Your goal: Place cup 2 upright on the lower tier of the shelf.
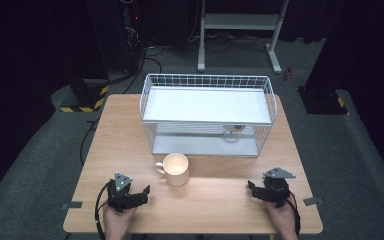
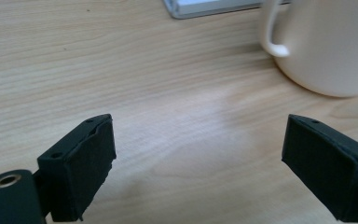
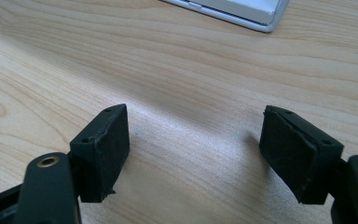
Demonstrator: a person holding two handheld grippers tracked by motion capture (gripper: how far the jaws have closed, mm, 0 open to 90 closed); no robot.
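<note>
A wooden table [image 1: 130,130] stands on grey carpet [image 1: 40,150] (dark room, cables [image 1: 140,55] behind).

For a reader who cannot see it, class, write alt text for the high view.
A cream mug stands on a wooden table between two open black tools, the left tool and the right tool, each held in a hand. Behind the mug sits a white wire rack with a small glass on its lower shelf.

- In the left gripper view the cream mug [image 2: 326,44] is cut off by the top and right edges; its rim and inside stay unseen.
- A small glass object [image 1: 232,133] inside the wire basket [image 1: 152,107] is partly covered by the basket's white shelf and too small to identify.
- The person's forearms are cut off at the high view's bottom edge.
</note>
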